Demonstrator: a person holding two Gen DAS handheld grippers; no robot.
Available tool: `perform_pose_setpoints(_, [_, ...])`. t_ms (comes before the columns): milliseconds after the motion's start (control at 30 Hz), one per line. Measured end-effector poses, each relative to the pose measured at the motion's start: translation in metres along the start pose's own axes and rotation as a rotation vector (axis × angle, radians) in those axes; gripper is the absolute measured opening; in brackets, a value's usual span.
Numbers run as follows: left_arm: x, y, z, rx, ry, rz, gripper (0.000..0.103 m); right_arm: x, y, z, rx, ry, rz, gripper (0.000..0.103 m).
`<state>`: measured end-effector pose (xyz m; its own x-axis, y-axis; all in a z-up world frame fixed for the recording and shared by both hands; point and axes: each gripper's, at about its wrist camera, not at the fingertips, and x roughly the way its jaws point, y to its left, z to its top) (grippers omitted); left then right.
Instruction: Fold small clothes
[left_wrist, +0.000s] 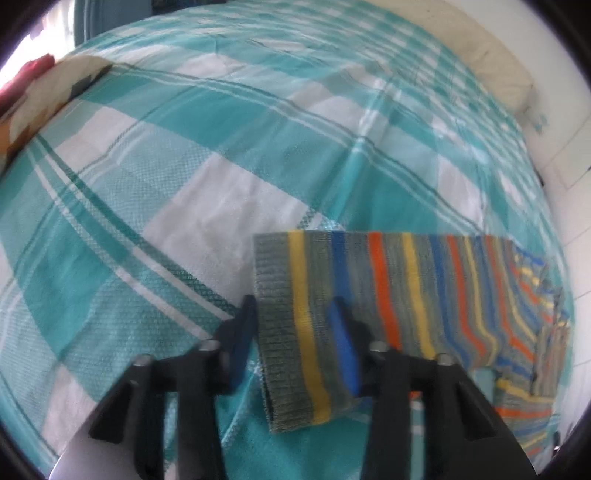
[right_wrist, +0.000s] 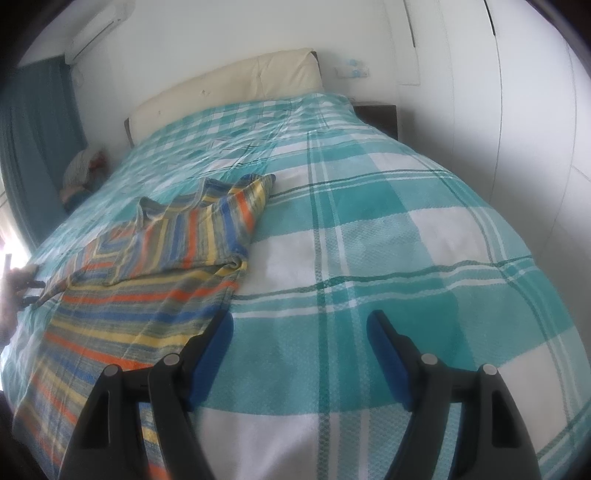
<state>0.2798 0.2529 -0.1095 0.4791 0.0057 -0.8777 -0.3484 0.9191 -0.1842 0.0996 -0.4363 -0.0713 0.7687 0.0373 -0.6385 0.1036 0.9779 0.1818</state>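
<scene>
Left wrist view: striped shirt (left_wrist: 424, 295) lies on the bed's checked bedspread (left_wrist: 184, 166), its sleeve cuff between the spread fingers of the left hand-held gripper (left_wrist: 295, 343). Right hand-held gripper (right_wrist: 299, 354) hovers, fingers apart, beside the shirt's hem.

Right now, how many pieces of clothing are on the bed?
1: a striped shirt lying on the checked bedspread, its sleeve between the left gripper fingers. None other shows.

Lower right of striped garment (left_wrist: 406, 291) cut off by fisheye rim, far bedspread (left_wrist: 332, 55) blurred, bundle (right_wrist: 83, 170) beside bed too small to identify, left gripper (right_wrist: 31, 291) mostly beyond frame edge.
</scene>
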Motion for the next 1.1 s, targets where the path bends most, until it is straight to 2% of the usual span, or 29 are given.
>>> perform_pose_setpoints(67, [-0.008, -0.008, 0.003, 0.014, -0.005, 0.001, 0.002, 0.000, -0.002, 0.001, 0.013, 0.000, 0.012, 0.074])
perform_pose_setpoints(200, [-0.069, -0.063, 0.011, 0.165, -0.145, -0.036, 0.002, -0.005, -0.004, 0.004, 0.041, -0.012, 0.048, 0.074])
perform_pose_setpoints(300, [-0.115, -0.133, 0.010, 0.305, -0.211, -0.138, 0.002, -0.008, -0.007, 0.008, 0.074, -0.019, 0.084, 0.074])
perform_pose_setpoints(400, [-0.146, -0.215, -0.004, 0.460, -0.246, -0.245, 0.002, -0.008, -0.009, 0.010, 0.097, -0.019, 0.106, 0.074])
perform_pose_setpoints(567, [-0.145, -0.326, -0.050, 0.642, -0.207, -0.435, 0.004, -0.013, -0.012, 0.010, 0.108, -0.033, 0.099, 0.074])
perform_pose_setpoints(633, [-0.128, -0.357, -0.069, 0.697, -0.148, -0.491, 0.014, -0.014, -0.016, 0.010, 0.119, -0.036, 0.096, 0.074])
perform_pose_setpoints(667, [-0.117, -0.367, -0.078, 0.707, -0.119, -0.481, 0.039, -0.014, -0.017, 0.011, 0.126, -0.037, 0.094, 0.074])
perform_pose_setpoints(700, [-0.108, -0.373, -0.083, 0.706, -0.095, -0.453, 0.069, -0.015, -0.020, 0.011, 0.133, -0.039, 0.093, 0.074])
perform_pose_setpoints(733, [-0.102, -0.373, -0.087, 0.696, -0.097, -0.426, 0.077, -0.015, -0.021, 0.011, 0.140, -0.041, 0.093, 0.074])
perform_pose_setpoints(833, [-0.100, -0.353, -0.089, 0.662, -0.134, -0.384, 0.079, -0.018, -0.027, 0.012, 0.165, -0.047, 0.106, 0.074])
perform_pose_setpoints(900, [-0.104, -0.327, -0.086, 0.621, -0.163, -0.326, 0.082, -0.021, -0.031, 0.012, 0.181, -0.052, 0.119, 0.074])
perform_pose_setpoints(1000, [-0.116, -0.271, -0.083, 0.554, -0.228, -0.214, 0.092, -0.023, -0.034, 0.014, 0.208, -0.051, 0.145, 0.074])
perform_pose_setpoints(1100, [-0.125, -0.215, -0.088, 0.506, -0.242, -0.132, 0.095, -0.021, -0.032, 0.014, 0.208, -0.040, 0.155, 0.074])
